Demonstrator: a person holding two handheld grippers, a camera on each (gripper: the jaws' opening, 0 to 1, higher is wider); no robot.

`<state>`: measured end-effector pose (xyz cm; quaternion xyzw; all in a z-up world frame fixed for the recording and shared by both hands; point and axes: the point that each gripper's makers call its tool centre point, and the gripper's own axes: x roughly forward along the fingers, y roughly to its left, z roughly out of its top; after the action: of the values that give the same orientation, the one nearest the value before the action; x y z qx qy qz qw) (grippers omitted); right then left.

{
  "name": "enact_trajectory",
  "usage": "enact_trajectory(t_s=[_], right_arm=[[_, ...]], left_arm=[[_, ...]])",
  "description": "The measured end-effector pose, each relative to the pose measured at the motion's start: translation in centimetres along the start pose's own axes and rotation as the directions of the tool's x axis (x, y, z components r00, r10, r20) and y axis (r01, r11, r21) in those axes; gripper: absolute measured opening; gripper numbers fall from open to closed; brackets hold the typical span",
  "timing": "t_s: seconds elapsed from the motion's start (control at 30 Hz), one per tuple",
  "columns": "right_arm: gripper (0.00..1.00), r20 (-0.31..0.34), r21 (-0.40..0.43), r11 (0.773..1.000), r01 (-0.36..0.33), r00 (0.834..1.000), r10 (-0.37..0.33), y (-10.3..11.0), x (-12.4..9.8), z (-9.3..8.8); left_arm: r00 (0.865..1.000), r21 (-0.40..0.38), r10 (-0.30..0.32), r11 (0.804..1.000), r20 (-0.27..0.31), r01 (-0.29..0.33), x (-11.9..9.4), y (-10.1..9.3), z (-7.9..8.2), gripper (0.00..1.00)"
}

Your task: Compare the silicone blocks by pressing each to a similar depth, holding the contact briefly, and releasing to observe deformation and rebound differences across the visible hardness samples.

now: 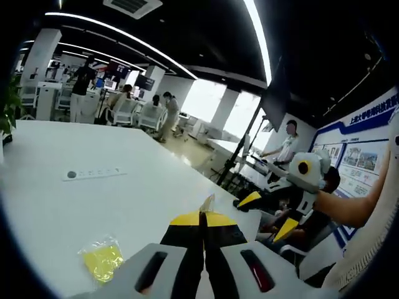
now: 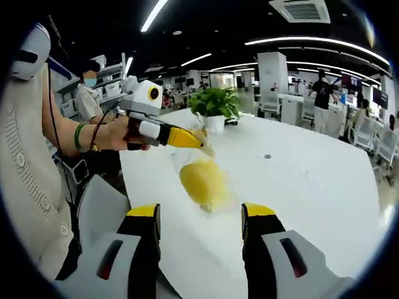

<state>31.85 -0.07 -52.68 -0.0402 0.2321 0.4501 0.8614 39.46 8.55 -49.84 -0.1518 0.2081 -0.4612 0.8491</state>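
The left gripper (image 2: pixel 201 142) pinches the bag's (image 1: pixel 101 259) clear top edge, dangling the yellow block (image 2: pixel 203 180) over the table (image 1: pixel 56 205); the right gripper (image 2: pixel 199 215) gapes below. The thin film could slip and drop it
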Motion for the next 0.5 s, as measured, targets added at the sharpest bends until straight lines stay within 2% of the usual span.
enact_trajectory(t_s=[0.2,0.37,0.4,0.5], right_arm=[[0.45,-0.019,0.094,0.993,0.073,0.997,-0.071,-0.9,-3.7,-3.1],[0.46,-0.020,0.137,0.983,0.125,0.992,-0.123,-1.8,-6.1,-4.3],[0.47,-0.016,0.140,0.982,0.129,0.992,-0.128,-1.9,-6.3,-4.4],[0.51,-0.016,0.168,0.975,0.144,0.989,-0.144,-2.5,-7.3,-5.0]], left_arm=[[1.000,-0.024,-0.021,0.999,-0.006,0.021,4.0,-0.5,-1.4,0.00],[0.999,-0.063,-0.047,0.997,-0.006,0.046,6.9,-0.9,-2.4,0.00],[0.997,-0.094,-0.072,0.993,-0.001,0.071,7.7,-1.1,-2.6,0.00],[0.996,-0.159,-0.081,0.984,0.031,0.085,9.3,-0.8,-3.1,0.00]])
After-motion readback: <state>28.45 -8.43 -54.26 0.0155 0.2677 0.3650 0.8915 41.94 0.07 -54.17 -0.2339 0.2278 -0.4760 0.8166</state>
